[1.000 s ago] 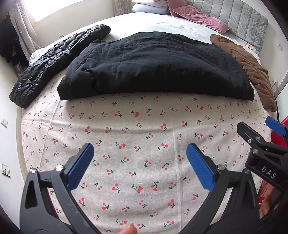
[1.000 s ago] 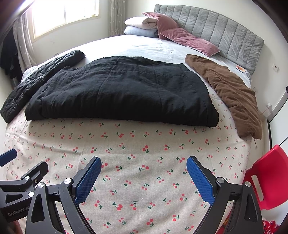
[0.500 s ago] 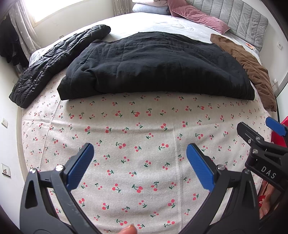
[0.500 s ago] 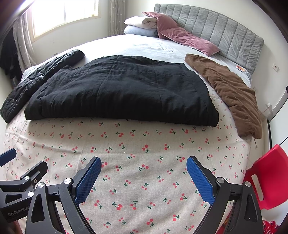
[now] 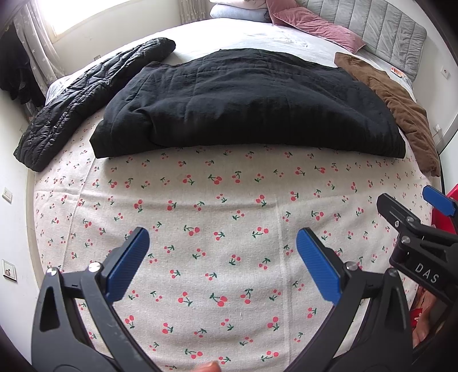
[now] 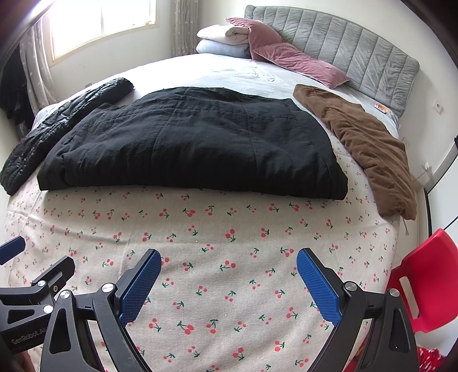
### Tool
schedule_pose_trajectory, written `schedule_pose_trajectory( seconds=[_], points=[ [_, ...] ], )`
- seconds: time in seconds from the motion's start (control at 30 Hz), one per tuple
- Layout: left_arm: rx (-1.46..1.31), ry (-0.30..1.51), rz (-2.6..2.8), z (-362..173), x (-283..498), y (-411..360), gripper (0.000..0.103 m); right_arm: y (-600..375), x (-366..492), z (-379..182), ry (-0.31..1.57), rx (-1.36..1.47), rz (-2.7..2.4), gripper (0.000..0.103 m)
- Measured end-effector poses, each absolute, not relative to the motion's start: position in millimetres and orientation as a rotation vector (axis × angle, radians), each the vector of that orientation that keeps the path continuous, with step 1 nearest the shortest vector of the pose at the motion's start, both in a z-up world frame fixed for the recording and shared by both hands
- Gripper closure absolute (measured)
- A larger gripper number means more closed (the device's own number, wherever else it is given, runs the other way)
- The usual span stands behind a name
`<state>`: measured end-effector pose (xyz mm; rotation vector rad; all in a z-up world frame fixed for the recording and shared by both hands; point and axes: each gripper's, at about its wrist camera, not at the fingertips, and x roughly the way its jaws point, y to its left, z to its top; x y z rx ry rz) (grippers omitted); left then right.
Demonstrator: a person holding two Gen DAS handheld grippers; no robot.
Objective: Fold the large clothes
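Black coat (image 5: 252, 100) lies folded across the middle of the bed (image 5: 217, 229), on the cherry-print sheet (image 6: 229, 257), between a puffer jacket (image 5: 83, 97) and a brown garment (image 6: 366, 146). Only the right view shows the window (image 6: 100, 23) and most of a red chair (image 6: 426, 283); the left view cuts the chair to a sliver. Left gripper (image 5: 223, 266) and right gripper (image 6: 226, 283) hover over the sheet near the bed's foot, jaws wide, holding nothing. Each gripper shows partly at the edge of the other's view.
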<state>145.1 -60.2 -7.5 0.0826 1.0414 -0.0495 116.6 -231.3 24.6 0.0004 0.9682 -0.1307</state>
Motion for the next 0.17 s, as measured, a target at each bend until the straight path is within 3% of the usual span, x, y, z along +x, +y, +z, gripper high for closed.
schedule_pose_trajectory(
  seconds=[0.17],
  points=[
    [0.083,1.054,-0.071,-12.4,147.3,-60.9,0.001,-230.2,119.5,18.1,0.965,-0.003,-0.159,0.006]
  ],
)
